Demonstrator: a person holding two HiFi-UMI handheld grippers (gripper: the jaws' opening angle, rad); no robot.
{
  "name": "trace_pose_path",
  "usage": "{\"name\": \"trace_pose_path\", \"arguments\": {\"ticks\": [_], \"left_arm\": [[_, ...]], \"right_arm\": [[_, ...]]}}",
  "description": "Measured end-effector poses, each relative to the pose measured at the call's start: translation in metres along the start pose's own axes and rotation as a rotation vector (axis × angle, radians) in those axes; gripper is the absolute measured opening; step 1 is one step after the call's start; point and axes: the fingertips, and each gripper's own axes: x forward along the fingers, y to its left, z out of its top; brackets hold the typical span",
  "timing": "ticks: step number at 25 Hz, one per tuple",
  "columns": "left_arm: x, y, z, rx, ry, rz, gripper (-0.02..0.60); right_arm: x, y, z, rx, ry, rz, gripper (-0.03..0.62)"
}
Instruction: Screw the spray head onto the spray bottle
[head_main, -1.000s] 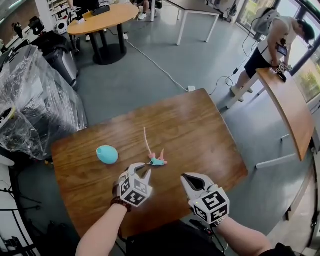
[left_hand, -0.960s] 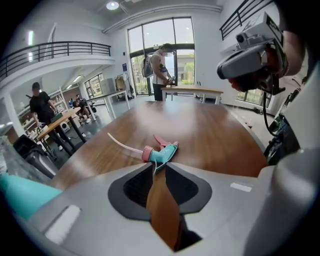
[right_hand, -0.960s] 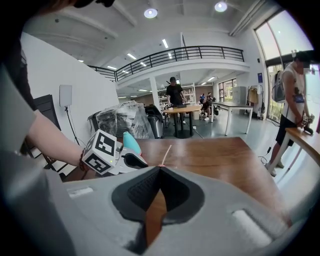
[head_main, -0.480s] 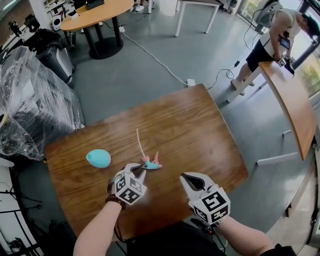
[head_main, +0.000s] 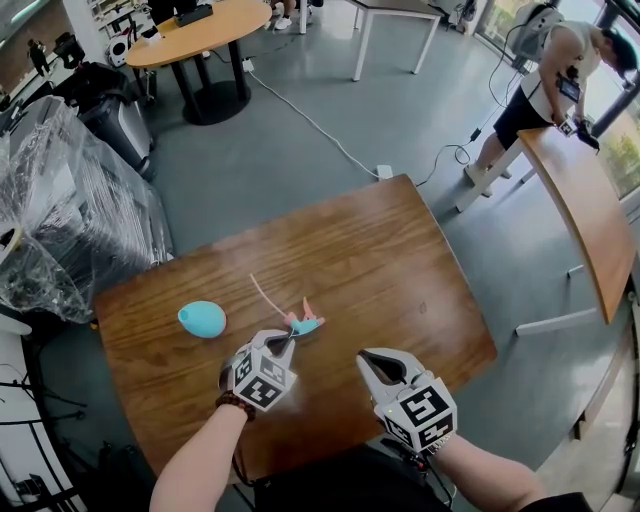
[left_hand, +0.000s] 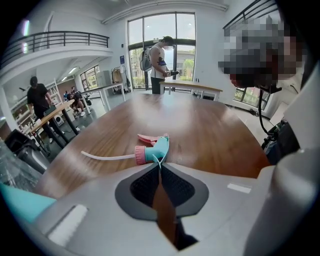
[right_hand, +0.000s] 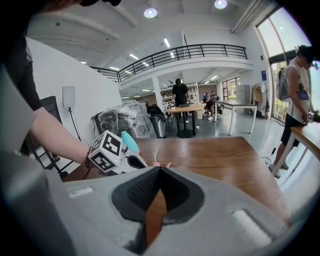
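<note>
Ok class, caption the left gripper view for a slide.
Left gripper, jaws just closed, pinches the teal spray head on the table.

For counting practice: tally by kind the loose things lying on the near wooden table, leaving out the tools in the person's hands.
spray head: 1
bottle: 1
Total: 2

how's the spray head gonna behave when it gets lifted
Probably light: the spray head is small plastic. Its long thin tube curves along the table, so it will likely flex and swing. Lying on its side with the trigger sticking out, it seems unlikely to roll.
</note>
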Motion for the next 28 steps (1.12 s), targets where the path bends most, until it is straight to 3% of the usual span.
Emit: {"name": "trace_pose_path", "arguments": {"ticks": [5, 8, 12, 13, 14, 15, 24, 28], "left_arm": [[-0.013, -0.003, 0.013, -0.018, -0.03, -0.011, 0.026], [-0.024, -0.009, 0.024, -0.049, -0.06, -0.031, 0.025], [-0.045, -0.013, 0.044, -0.116, -0.12, -0.061, 0.023], [-0.05, -0.014, 0.049, -0.137, -0.133, -0.069, 0.023], [-0.055, -0.015, 0.054, -0.156, -0.146, -0.079, 0.023], [-0.059, -0.018, 0.059, -0.176, -0.157, -0.093, 0.023], [-0.107, -0.045, 0.093, -0.356, -0.276, -0.292, 0.023], [-0.127, -0.053, 0.099, -0.424, -0.315, -0.391, 0.023]], "right_arm": [[-0.002, 0.002, 0.003, -0.038, -0.007, 0.006, -0.008], [-0.004, 0.007, 0.006, -0.13, -0.009, 0.012, -0.008], [-0.003, 0.018, 0.012, -0.314, -0.001, 0.019, -0.008], [-0.002, 0.021, 0.013, -0.357, 0.003, 0.022, 0.009], [-0.001, 0.023, 0.015, -0.398, 0.005, 0.025, 0.084], [-0.001, 0.025, 0.016, -0.439, 0.004, 0.027, 0.099], [0.008, 0.056, 0.032, -0.97, 0.023, -0.019, 0.18], [0.014, 0.068, 0.032, -1.146, 0.067, -0.04, 0.212]]}}
